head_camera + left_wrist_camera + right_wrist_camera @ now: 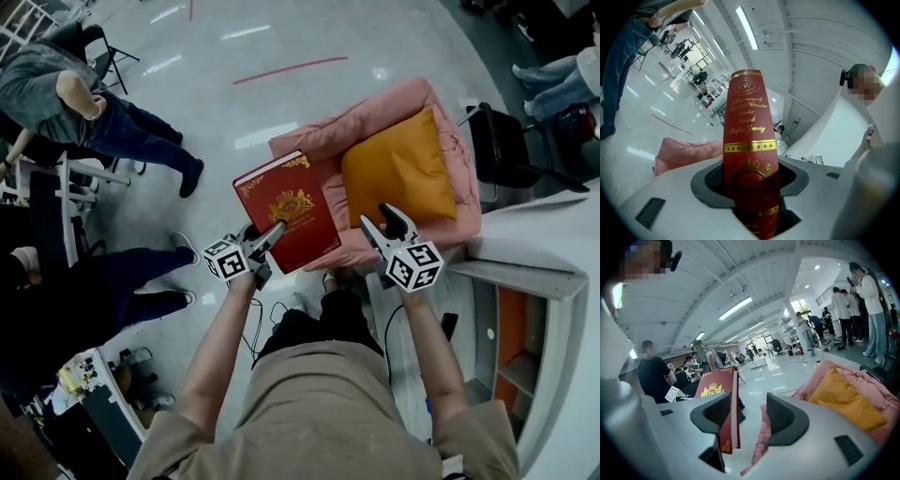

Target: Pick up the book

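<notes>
Head view showed the large red hardcover book with gold ornament [286, 211] near frame centre, in the air above the glossy grey floor [216, 103] and overlapping the left edge of the pink padded armchair [441, 122], which carried an orange cushion [398, 169]. My left gripper [272, 232] was clamped on the book's lower edge. In the left gripper view the spine ran up from between the closed jaws to the upper middle of the frame. My right gripper [386, 220] sat lower right of the book, near but not touching it. Its jaws stood apart with nothing between the pads, and in its own view the book showed beyond the left jaw.

I judged the pick-up essentially made. With so tall a book gripped only at one end, it would tend to lever in the pads. The sound course was to keep the clamp firm and the spine upright, move slowly, and keep the free gripper ready to steady the far side.
</notes>
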`<state>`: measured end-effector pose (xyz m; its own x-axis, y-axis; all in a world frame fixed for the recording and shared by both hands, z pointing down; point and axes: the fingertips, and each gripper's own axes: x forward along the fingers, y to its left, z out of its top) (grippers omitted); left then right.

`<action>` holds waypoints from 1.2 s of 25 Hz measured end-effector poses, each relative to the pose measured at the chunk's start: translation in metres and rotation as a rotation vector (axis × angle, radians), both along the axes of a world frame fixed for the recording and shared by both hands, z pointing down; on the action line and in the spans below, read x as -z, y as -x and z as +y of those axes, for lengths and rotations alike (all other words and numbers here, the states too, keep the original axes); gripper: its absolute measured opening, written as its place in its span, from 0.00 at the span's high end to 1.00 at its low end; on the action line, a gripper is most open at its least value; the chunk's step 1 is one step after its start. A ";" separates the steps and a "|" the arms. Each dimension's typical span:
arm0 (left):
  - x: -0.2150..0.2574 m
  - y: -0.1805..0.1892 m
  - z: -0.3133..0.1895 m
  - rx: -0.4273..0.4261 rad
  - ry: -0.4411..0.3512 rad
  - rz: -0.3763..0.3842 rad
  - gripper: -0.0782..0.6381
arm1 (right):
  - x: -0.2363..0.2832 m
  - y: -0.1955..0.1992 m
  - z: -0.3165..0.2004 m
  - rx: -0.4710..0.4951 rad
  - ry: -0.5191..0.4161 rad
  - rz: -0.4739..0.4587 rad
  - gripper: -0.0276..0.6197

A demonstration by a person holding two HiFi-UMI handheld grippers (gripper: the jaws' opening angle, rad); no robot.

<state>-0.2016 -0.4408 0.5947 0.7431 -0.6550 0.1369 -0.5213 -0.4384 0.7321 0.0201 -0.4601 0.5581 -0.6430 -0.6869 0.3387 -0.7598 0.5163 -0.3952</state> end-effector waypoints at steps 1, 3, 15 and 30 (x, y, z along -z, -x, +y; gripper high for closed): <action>0.009 0.006 0.010 -0.003 -0.022 0.000 0.55 | 0.008 0.007 0.010 0.001 -0.018 0.005 0.57; 0.024 0.021 0.034 -0.002 -0.062 0.013 0.55 | 0.020 0.024 0.034 0.010 -0.048 0.018 0.57; 0.084 0.064 0.125 -0.011 -0.139 -0.031 0.55 | 0.081 0.063 0.128 0.080 -0.167 0.053 0.59; 0.043 0.038 0.250 -0.035 -0.017 -0.036 0.55 | 0.048 0.030 0.218 0.174 -0.131 0.161 0.59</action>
<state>-0.2398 -0.1904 0.5518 0.7602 -0.6314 0.1529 -0.5316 -0.4693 0.7051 -0.0104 -0.2421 0.5104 -0.7004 -0.6156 0.3612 -0.7027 0.6834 -0.1978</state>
